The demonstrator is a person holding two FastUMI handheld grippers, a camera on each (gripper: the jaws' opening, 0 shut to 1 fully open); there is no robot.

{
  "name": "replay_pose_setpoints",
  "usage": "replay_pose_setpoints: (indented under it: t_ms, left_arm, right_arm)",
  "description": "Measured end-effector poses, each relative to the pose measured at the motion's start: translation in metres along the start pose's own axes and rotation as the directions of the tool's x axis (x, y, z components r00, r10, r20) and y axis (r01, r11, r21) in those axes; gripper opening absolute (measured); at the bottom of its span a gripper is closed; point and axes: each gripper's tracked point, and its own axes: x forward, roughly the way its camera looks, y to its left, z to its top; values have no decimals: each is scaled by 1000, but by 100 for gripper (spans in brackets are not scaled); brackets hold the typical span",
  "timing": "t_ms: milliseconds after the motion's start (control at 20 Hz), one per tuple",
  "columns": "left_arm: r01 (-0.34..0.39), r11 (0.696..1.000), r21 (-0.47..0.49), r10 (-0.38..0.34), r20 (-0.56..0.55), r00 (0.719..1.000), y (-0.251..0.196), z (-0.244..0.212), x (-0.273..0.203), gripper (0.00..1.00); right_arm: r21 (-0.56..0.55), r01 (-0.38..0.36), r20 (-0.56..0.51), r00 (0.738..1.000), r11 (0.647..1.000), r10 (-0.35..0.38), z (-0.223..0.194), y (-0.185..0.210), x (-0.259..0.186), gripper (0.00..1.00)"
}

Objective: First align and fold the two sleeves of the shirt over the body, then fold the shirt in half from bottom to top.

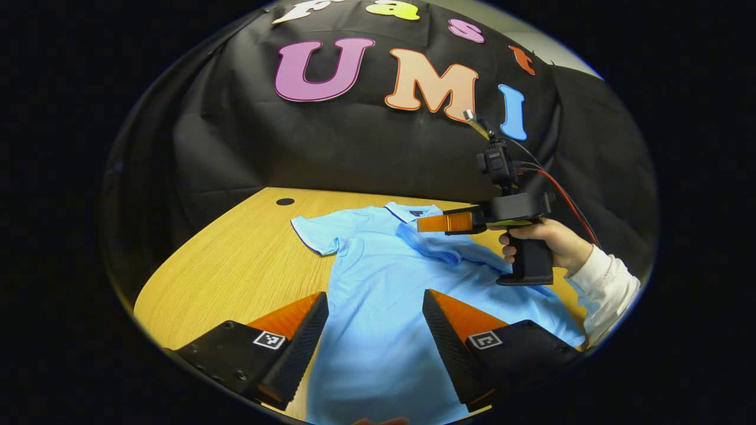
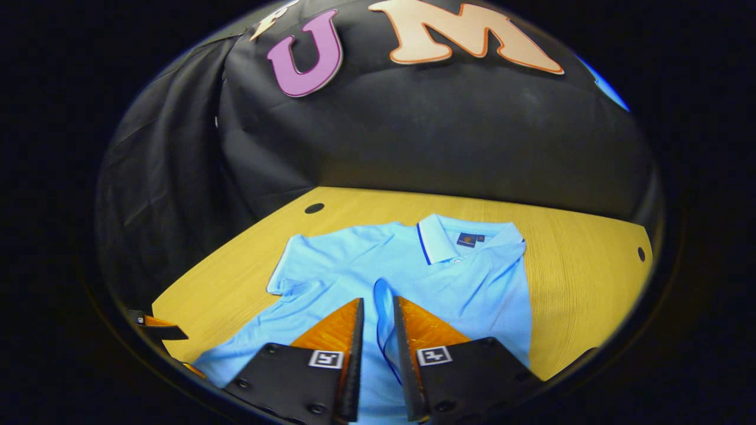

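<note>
Shirt (image 2: 472,283): one, light blue, flat on the counter (image 2: 590,260), left sleeve (image 1: 316,233) spread. Right claw (image 2: 378,319) nearly closed, pinching the folded-over right sleeve (image 2: 383,295). Left claw (image 1: 375,330) gapes wide, empty.

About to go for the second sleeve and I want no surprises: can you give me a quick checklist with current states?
1. Right-hand sleeve laid over the shirt body: ok.
2. Right tongs gripping that sleeve: cannot tell; the hem sits in a narrow gap.
3. Left-hand sleeve folded: not ok; it lies spread on the table.
4. Left tongs open over the lower shirt: ok.
5. Collar flat: ok.
</note>
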Motion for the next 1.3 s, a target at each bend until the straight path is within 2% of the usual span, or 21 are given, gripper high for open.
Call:
replay_pose_setpoints:
  t_ms: [150,300,600,800,1000,1200,1300]
  left_arm:
    - [-10,1000,3,10,2,1000,5,1,0,95]
    - [-1,1000,-15,2,12,1000,6,5,-3,96]
    - [-30,997,-71,31,12,999,27,12,3,95]
    - [-67,995,-75,65,-20,998,45,32,11,96]
    - [-104,991,-87,97,-81,992,68,48,37,95]
    - [-103,987,-124,86,-139,987,79,63,80,95]
    - [-107,989,-106,91,-152,984,89,71,106,95]
  right_arm:
    - [20,-65,28,998,998,64,7,19,-26,98]
    - [37,-79,49,996,996,77,-1,18,-54,98]
    - [-48,-1,114,993,999,7,-24,-13,-120,98]
    - [-20,-37,165,986,999,40,-45,-13,-168,98]
    - [-28,7,230,973,1000,-1,-58,-34,-203,98]
    - [-21,34,226,974,999,-29,-78,-46,-224,98]
    - [-32,47,216,976,998,-40,-87,-49,-230,98]
